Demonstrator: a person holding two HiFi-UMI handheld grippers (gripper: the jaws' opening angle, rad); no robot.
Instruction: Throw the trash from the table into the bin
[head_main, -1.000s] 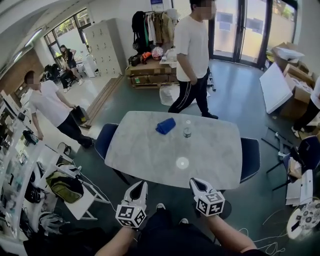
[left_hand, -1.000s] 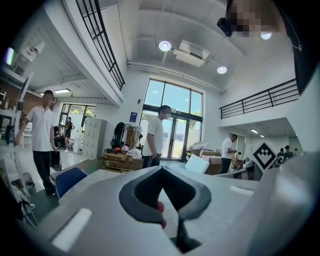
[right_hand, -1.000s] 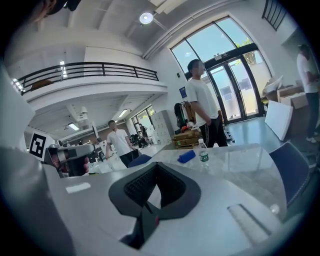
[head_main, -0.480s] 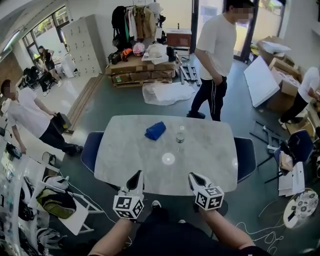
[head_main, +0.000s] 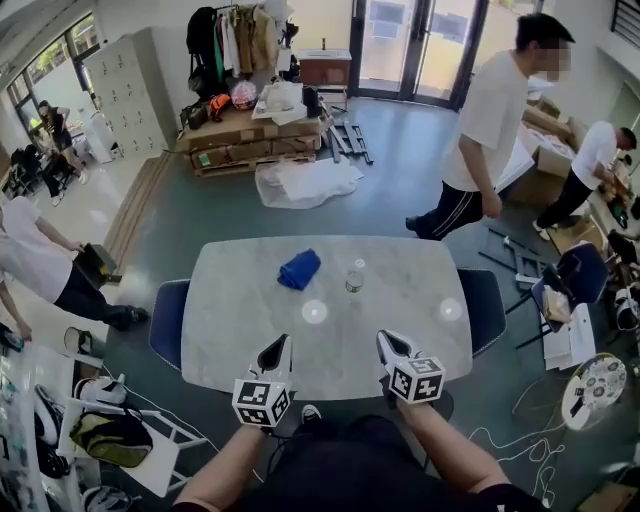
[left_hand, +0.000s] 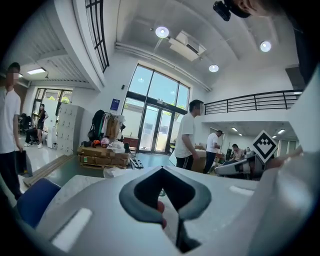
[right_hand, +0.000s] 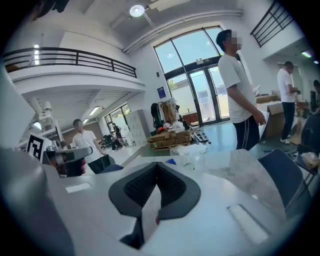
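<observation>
Both grippers are reaching further in over the table's near edge than a sec ago, and the person in the white shirt is walking off past the far right corner. L gripper is hovering over the near edge w/ jaws pressed together, nothing btw them. R gripper is doing the same nearer the right edge, jaws closed & empty. Blue wad is lying near the far edge, left of centre. Just beside it, toward the right edge, a small clear container, prob. a bottle, is standing apart from it. Both are sitting well apart from the grippers. Chairs are standing at the left & right edges.
</observation>
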